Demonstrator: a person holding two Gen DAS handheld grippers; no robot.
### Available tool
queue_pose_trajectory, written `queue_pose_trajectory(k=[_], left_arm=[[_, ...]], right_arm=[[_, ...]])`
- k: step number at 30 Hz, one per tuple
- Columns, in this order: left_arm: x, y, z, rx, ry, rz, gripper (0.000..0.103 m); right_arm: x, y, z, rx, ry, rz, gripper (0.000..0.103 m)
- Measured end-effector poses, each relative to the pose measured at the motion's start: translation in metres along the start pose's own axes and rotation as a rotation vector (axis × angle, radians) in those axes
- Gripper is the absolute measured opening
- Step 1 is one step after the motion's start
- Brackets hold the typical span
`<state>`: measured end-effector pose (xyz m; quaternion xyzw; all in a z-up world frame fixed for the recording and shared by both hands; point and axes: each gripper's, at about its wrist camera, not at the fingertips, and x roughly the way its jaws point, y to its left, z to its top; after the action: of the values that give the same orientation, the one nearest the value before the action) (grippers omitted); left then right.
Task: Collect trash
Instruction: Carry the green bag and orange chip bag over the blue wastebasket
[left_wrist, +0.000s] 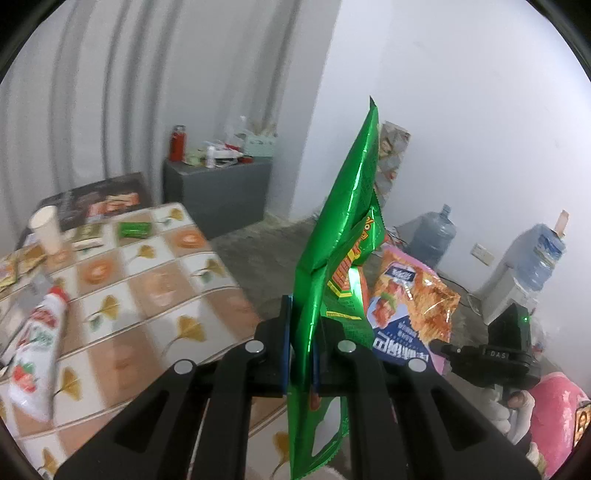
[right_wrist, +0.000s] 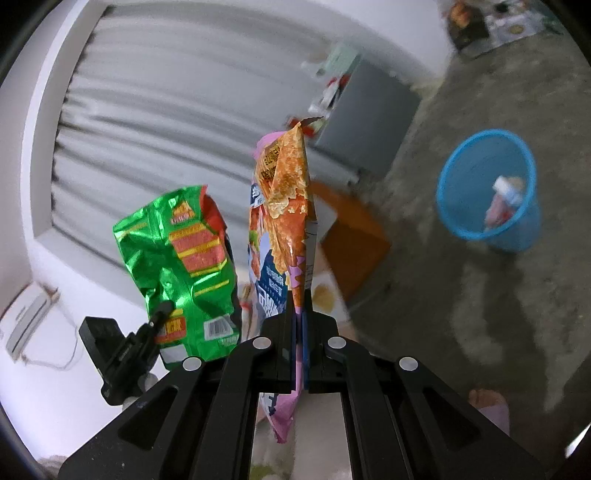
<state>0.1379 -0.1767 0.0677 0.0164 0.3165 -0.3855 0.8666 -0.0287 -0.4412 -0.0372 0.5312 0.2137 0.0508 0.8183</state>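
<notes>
Between the clamped left gripper (left_wrist: 301, 332) jaws stands a green snack bag (left_wrist: 343, 206); right gripper (right_wrist: 299, 332) pinches an orange bag (right_wrist: 288, 192)

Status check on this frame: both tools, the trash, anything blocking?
Left tool shut on green bag. Right tool shut on orange bag. Blue bin in view, floor path unobstructed.
</notes>
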Motion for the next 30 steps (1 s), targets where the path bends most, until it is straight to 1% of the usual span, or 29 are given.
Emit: queue_pose_trajectory(k=[2, 4, 9, 12, 15, 17, 19, 20, 23, 26, 29, 30], left_arm=[[0.021, -0.01, 0.011, 0.004, 0.018, -0.034, 0.008], [0.041, -0.018, 0.023, 0.004, 0.029, -0.06, 0.008], [0.099, -0.04, 0.046, -0.002, 0.075, -0.127, 0.008], [0.143, -0.05, 0.055, -0.017, 0.13, -0.151, 0.008], [0.194, -0.051, 0.058, -0.049, 0.215, -0.173, 0.008], [0.228, -0.05, 0.056, -0.085, 0.276, -0.182, 0.008], [0.271, -0.045, 0.052, -0.135, 0.353, -0.199, 0.008], [0.286, -0.041, 0.048, -0.16, 0.387, -0.2, 0.008], [0.352, -0.024, 0.029, -0.307, 0.517, -0.21, 0.008], [0.396, -0.011, 0.012, -0.396, 0.599, -0.19, 0.008], [0.439, 0.005, -0.011, -0.496, 0.644, -0.153, 0.009], [0.448, 0.008, -0.015, -0.512, 0.654, -0.143, 0.009]], right_arm=[[-0.019, -0.006, 0.009, 0.019, -0.053, -0.013, 0.001], [-0.042, -0.014, 0.018, 0.03, -0.113, -0.046, 0.001], [-0.089, -0.038, 0.033, 0.084, -0.244, -0.181, 0.001], [-0.097, -0.052, 0.036, 0.118, -0.282, -0.255, 0.001], [-0.097, -0.07, 0.035, 0.172, -0.288, -0.296, 0.001], [-0.093, -0.083, 0.037, 0.204, -0.281, -0.323, 0.001], [-0.091, -0.09, 0.037, 0.225, -0.273, -0.334, 0.001], [-0.089, -0.095, 0.037, 0.239, -0.269, -0.339, 0.001], [-0.088, -0.104, 0.041, 0.26, -0.263, -0.347, 0.001], [-0.083, -0.112, 0.046, 0.272, -0.255, -0.358, 0.001], [-0.076, -0.12, 0.047, 0.291, -0.241, -0.369, 0.001], [-0.076, -0.125, 0.044, 0.297, -0.235, -0.374, 0.001]])
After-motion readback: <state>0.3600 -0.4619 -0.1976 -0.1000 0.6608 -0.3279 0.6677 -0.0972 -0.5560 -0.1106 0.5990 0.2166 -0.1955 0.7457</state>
